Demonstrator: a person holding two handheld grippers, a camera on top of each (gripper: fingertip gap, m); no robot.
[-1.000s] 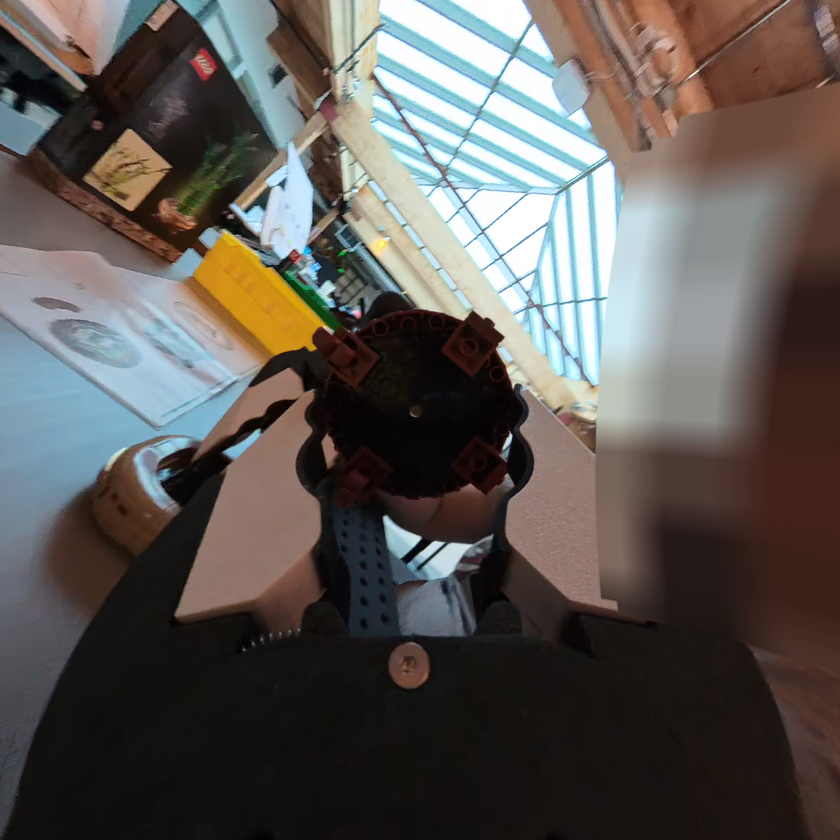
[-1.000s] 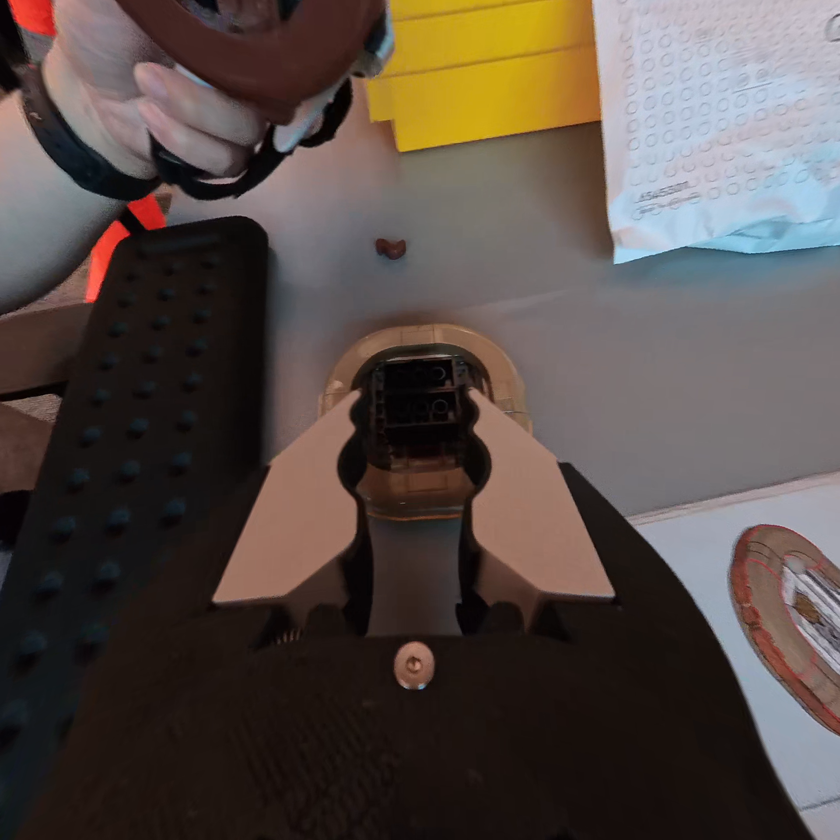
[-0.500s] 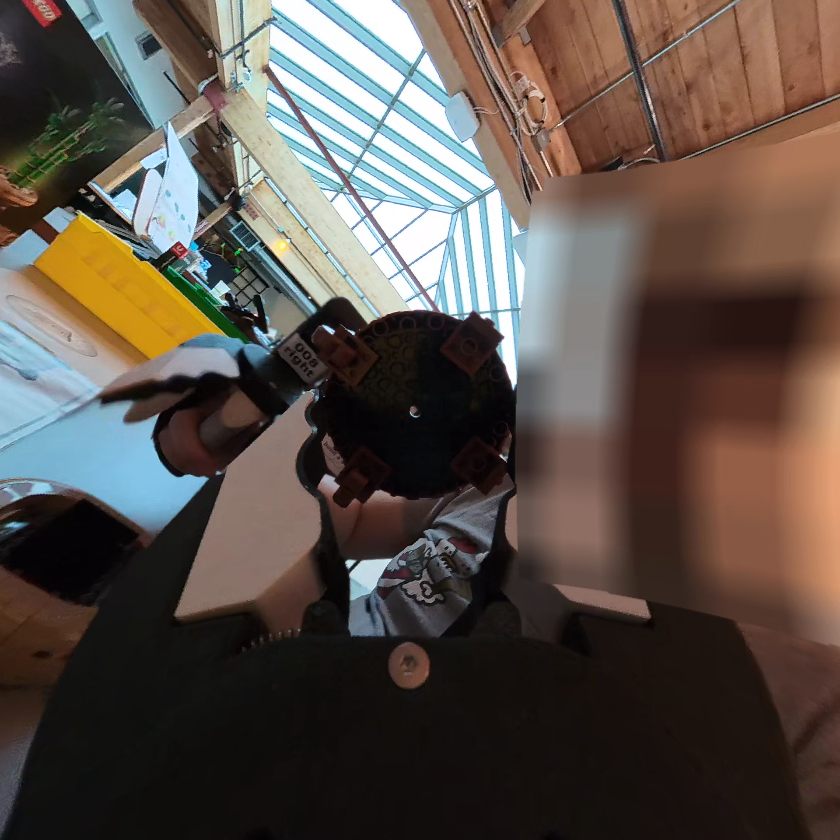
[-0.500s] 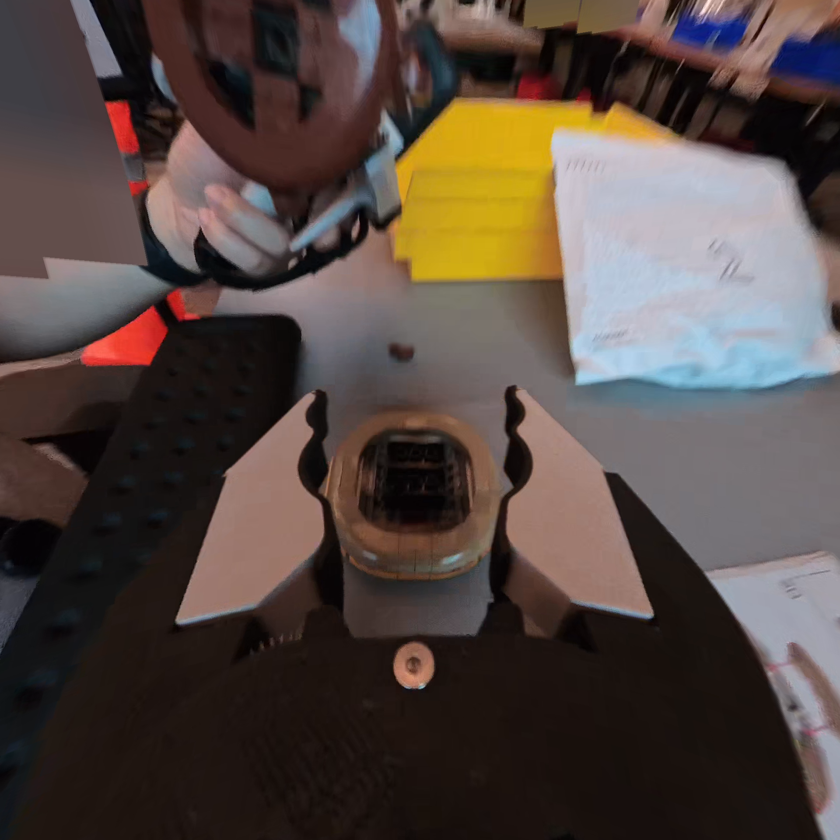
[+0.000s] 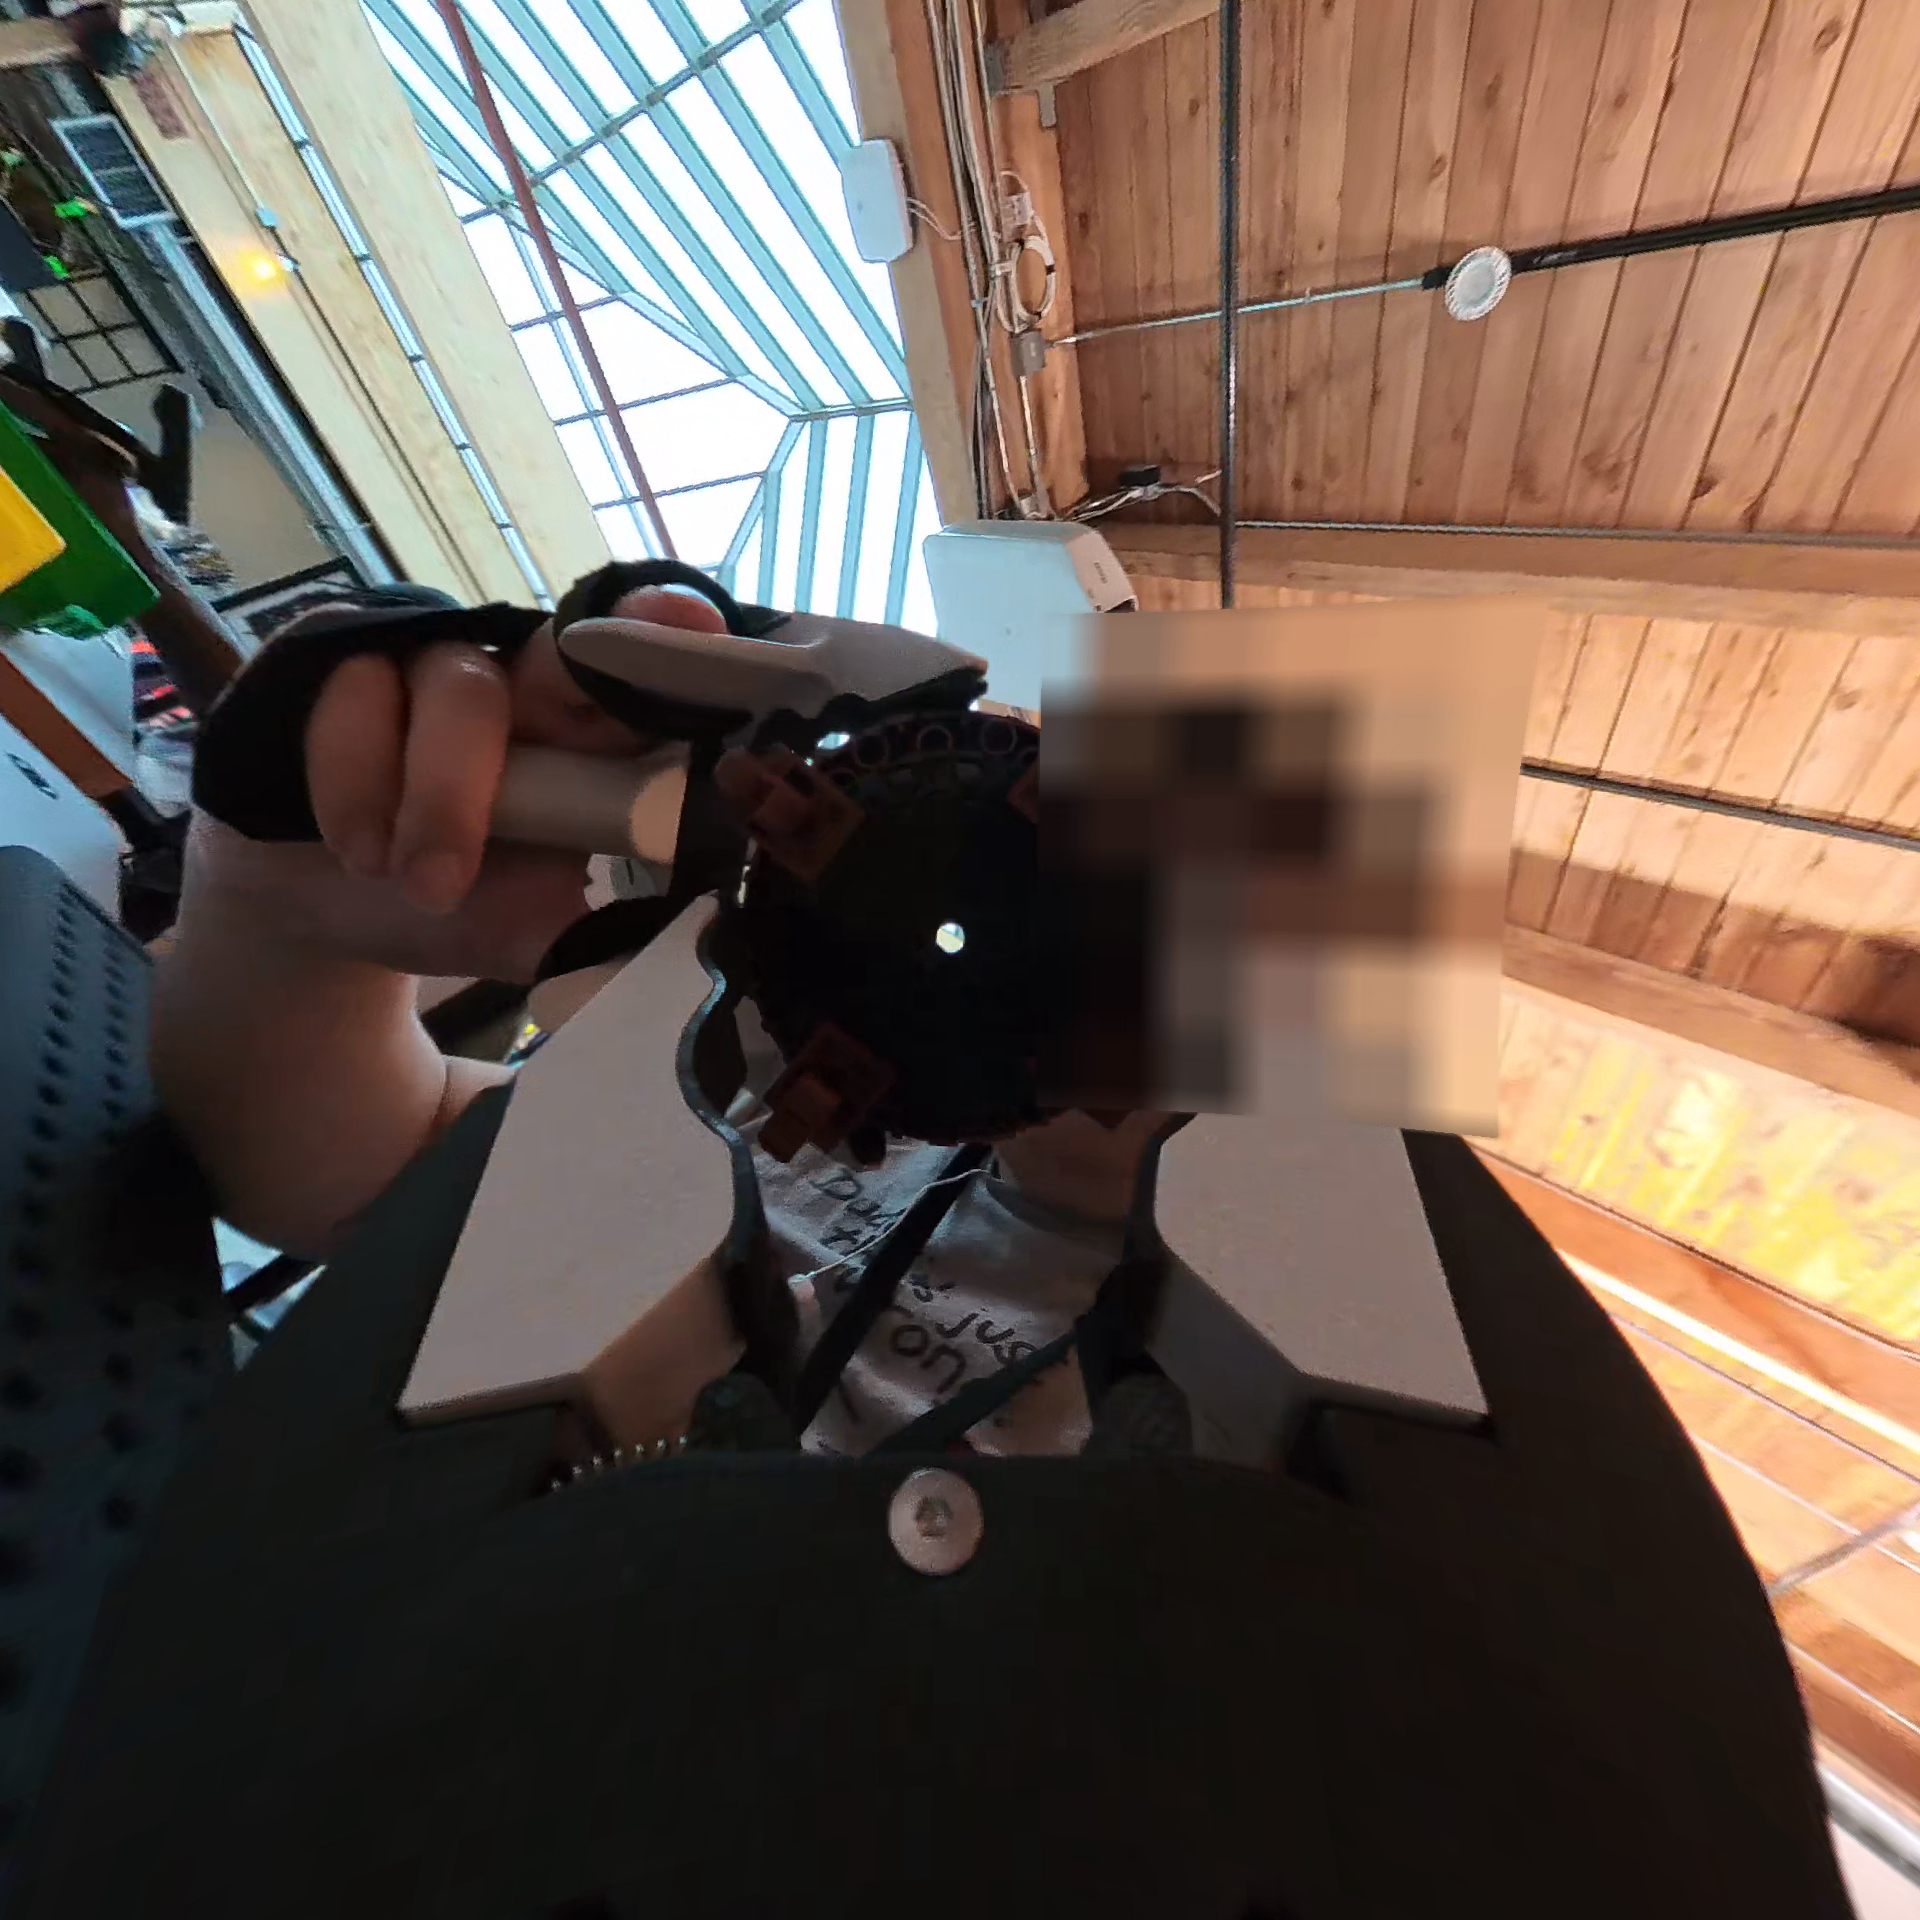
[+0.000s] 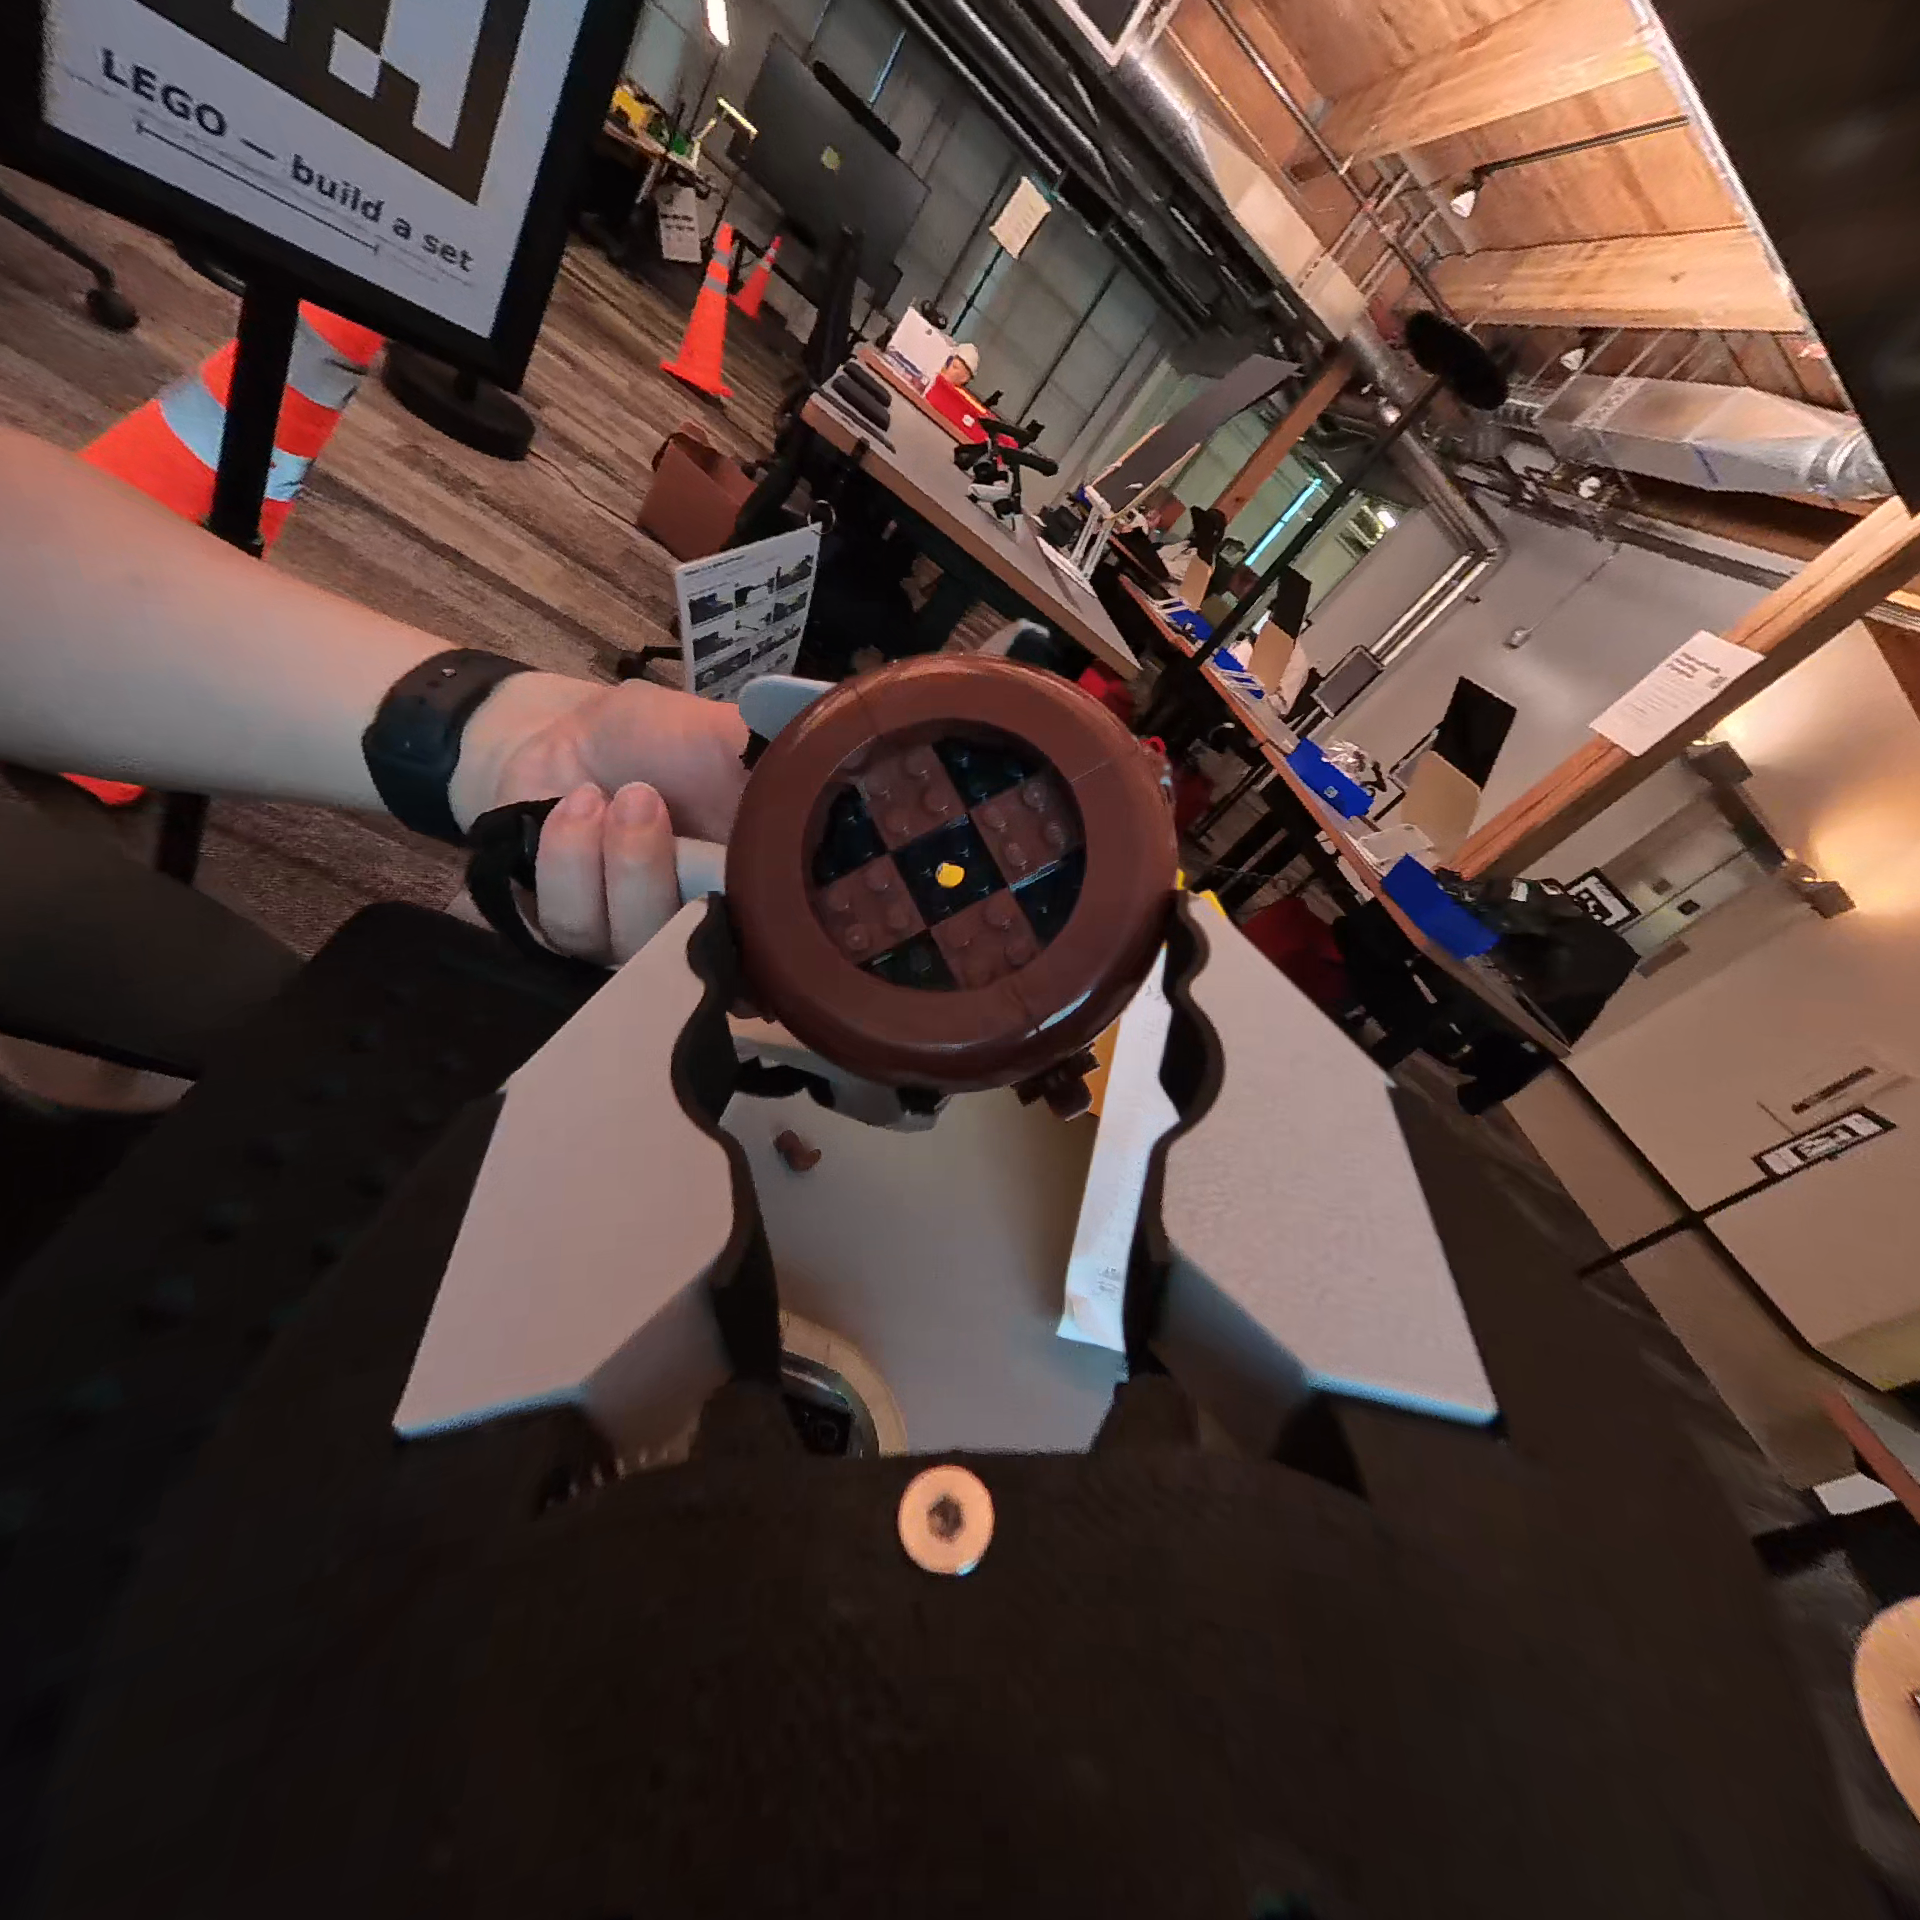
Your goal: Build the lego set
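A mosaic patch covers the right half of the round brown Lego disc [image 5: 914, 935]; the tan oval piece [image 6: 1893, 1704] is cut off at the frame's edge.

Opposed close views, probably shared round lego piece [image 6: 951, 878]

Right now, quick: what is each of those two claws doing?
Left gripper: shut on the round brown lego disc.
Right gripper: fingers spread either side of that disc; whether it grips cannot be told.

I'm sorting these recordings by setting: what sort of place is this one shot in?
Probably a large open workshop or lab hall, not a home. Long work tables crowded with equipment run down the room, orange traffic cones stand on the floor, and overhead are a wooden plank ceiling and a skylight.
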